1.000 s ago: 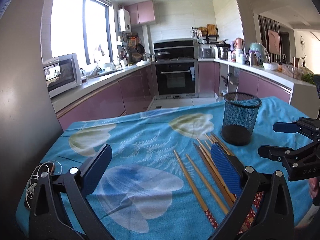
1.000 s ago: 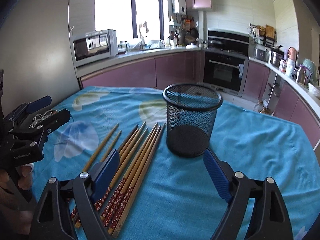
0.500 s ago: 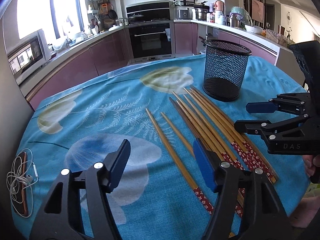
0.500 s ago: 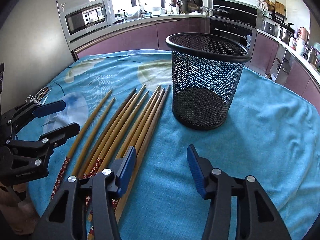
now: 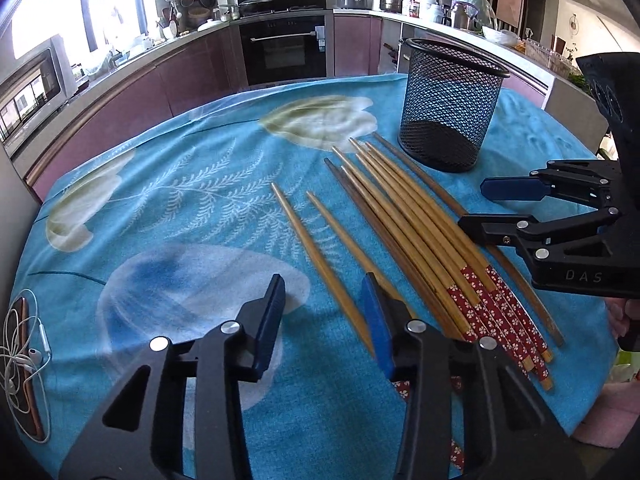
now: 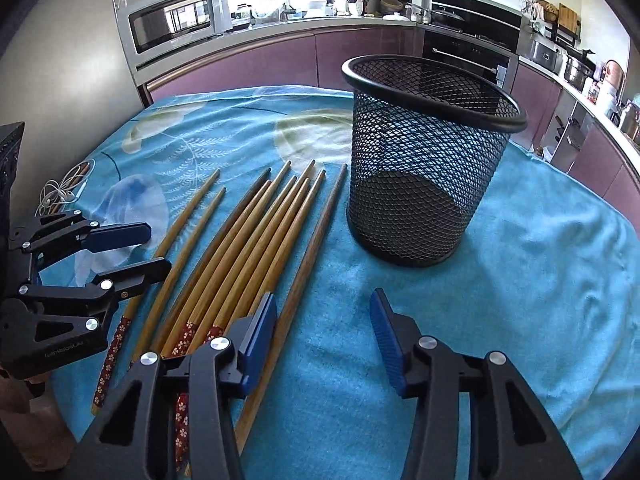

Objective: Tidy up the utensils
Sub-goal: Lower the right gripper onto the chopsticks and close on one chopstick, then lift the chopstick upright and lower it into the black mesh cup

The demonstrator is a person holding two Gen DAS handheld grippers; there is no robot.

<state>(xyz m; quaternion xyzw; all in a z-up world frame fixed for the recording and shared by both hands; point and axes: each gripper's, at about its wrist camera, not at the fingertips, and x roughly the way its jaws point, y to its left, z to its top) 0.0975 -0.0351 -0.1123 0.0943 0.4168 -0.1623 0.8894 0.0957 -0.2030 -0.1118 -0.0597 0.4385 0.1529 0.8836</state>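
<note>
Several wooden chopsticks (image 5: 420, 232) (image 6: 256, 240) with red flowered ends lie side by side on the blue flowered cloth. A black mesh basket (image 5: 448, 112) (image 6: 424, 168) stands upright and empty just beyond their tips. My left gripper (image 5: 322, 292) (image 6: 154, 248) hangs low over the leftmost chopstick (image 5: 316, 252), which runs between its closing jaws; the pads do not touch it. My right gripper (image 6: 323, 304) (image 5: 488, 210) is over the other side of the row. Its jaws are closing too, with the dark rightmost chopstick (image 6: 316, 240) between them, untouched.
White earphones on a brown phone (image 5: 24, 352) (image 6: 60, 192) lie at the cloth's left edge. The round table's rim (image 5: 576, 420) drops off near both grippers. Purple kitchen cabinets, an oven and a microwave stand behind.
Both grippers have sunk toward the chopsticks and tipped downward. Their jaws have narrowed a good deal, the left more than the right. Chopsticks and basket have not moved.
</note>
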